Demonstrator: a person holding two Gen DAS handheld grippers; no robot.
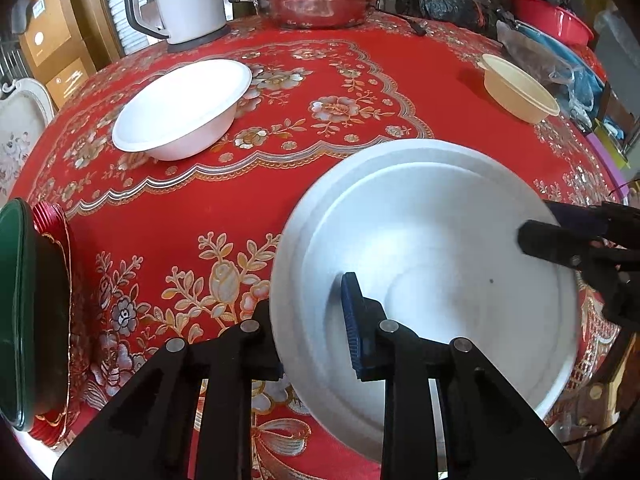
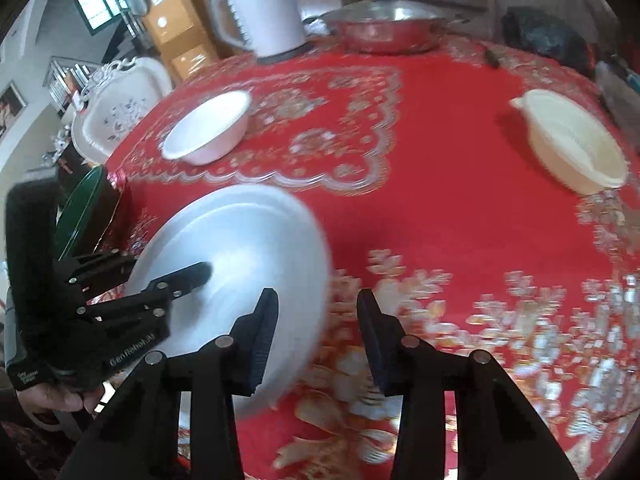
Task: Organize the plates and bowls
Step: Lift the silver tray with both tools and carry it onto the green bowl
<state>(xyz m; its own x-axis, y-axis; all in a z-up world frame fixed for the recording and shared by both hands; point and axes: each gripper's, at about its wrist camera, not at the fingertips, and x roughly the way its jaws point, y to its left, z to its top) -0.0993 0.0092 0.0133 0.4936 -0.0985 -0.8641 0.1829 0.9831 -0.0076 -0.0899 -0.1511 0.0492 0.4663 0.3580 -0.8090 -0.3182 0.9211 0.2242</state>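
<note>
- Left wrist view: my left claw (image 1: pixel 310 320) is clamped on the near rim of the plate (image 1: pixel 440 240). The blue pad sits on the inner face and the other finger is under the rim, outside.
- The plate is round, so it has no long axis. Its open face points up towards the camera. It sits at the near right of the red cloth (image 1: pixel 304 184). I can't tell whether it is resting on the cloth or lifted.
- My right claw (image 1: pixel 544 224) comes in from the right edge. One black finger is over the plate's inner face and the other is beyond the rim.
- The white bowl (image 1: pixel 182 110) is far left, upright, mouth up, well apart from the plate. The cream bowl (image 1: pixel 520 90) is far right, also mouth up.
- The kettle (image 1: pixel 188 0) and the lidded pot (image 1: pixel 312 0) are at the far edge. The green tray (image 1: pixel 24 312) is at the left edge, on top of something red and ribbed.
- Right wrist view (blurred): my right claw (image 2: pixel 316 320) straddles the plate's (image 2: pixel 240 232) right rim with the jaws apart. The left finger is over the plate. Cloth shows between the rim and the right finger, so it has no grip.
- My left claw (image 2: pixel 168 264) bites the plate's left rim, one finger on the top face, with a hand (image 2: pixel 60 398) behind it.
- The plate is near left here, still face up. The white bowl (image 2: pixel 206 128) is beyond it and the cream bowl (image 2: pixel 572 142) is far right.
</note>
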